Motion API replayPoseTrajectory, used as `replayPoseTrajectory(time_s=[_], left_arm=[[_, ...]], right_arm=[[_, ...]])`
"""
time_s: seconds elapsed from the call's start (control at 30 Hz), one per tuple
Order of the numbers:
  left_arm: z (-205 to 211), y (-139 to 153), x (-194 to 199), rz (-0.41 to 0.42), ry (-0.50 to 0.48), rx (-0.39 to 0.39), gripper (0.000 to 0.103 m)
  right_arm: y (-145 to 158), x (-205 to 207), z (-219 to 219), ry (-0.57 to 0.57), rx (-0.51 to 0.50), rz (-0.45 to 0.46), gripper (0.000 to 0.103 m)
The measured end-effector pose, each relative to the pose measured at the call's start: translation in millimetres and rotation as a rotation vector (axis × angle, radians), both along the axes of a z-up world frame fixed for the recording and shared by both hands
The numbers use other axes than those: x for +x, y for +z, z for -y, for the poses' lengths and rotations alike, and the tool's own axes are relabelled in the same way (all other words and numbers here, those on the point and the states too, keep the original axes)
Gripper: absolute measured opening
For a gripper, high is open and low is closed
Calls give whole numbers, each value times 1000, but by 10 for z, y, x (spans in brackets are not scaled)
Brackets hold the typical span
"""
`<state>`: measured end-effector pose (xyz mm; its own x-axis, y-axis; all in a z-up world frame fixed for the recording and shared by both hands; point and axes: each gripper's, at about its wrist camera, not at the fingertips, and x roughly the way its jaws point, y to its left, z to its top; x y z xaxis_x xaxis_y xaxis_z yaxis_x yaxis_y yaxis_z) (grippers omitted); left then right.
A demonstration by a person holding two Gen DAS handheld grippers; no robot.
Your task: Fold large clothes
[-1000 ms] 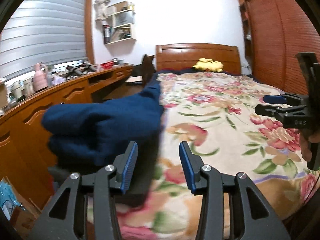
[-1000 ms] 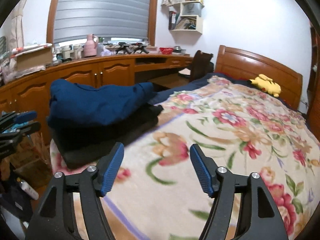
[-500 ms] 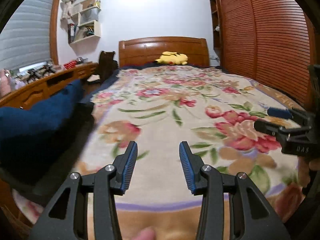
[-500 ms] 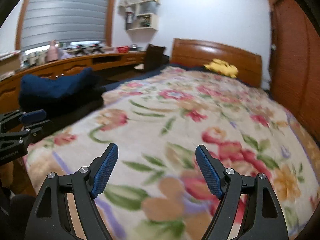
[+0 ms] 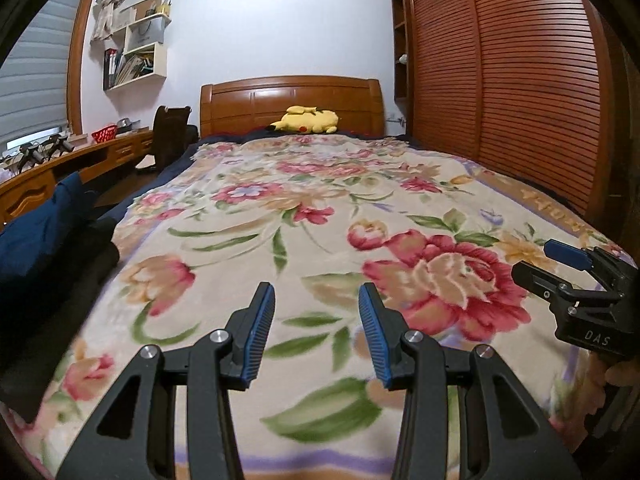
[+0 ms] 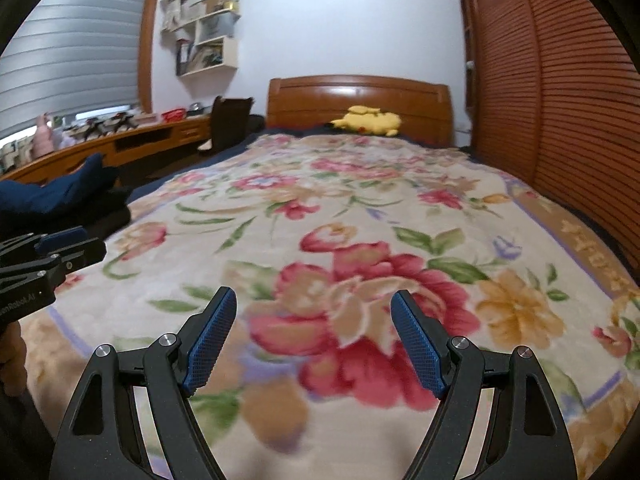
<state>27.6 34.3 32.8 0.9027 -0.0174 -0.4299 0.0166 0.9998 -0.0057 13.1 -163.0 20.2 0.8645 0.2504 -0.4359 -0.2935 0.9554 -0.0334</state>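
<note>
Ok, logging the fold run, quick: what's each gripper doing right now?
Left gripper: open, nothing between its fingers, above the floral blanket.
Right gripper: open wide, jaws have just been opening, nothing between them.

Floral-blanketed bed (image 5: 304, 216), yellow plush toy (image 5: 306, 120), folded dark clothes (image 5: 44, 240).

A big bed (image 5: 320, 208) lies right ahead of the hand-held gripper, covered by a cream blanket (image 6: 360, 216) with red and pink flowers. At the far end stands a brown wooden headboard (image 5: 290, 100), and a yellow soft toy (image 5: 306, 121) rests in front of it. The wall (image 5: 280, 20) behind is pale. To the right are reddish slatted wardrobe doors (image 5: 520, 80). To the left are a long wooden desk (image 6: 132, 144), a dark chair (image 5: 170, 136), white wall shelves (image 5: 138, 44) and a window with a grey blind (image 6: 72, 48).
</note>
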Motion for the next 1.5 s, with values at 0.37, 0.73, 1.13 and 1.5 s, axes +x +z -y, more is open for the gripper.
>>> replayPoseTrajectory(time_s=[0.37,0.73,1.13,1.5], left_arm=[[39,-201,113,-27,1,-32,43],[21,-198,85,-17,-2,-28,44],[21,-168,50,-2,-2,-24,45],[34,-143,17,9,-1,-20,45]], right_arm=[[-45,-20,200,-51,-2,64,81],[-34,-10,255,-60,19,67,81],[-29,-6,257,-64,23,70,81],[-14,-7,258,-68,29,75,81]])
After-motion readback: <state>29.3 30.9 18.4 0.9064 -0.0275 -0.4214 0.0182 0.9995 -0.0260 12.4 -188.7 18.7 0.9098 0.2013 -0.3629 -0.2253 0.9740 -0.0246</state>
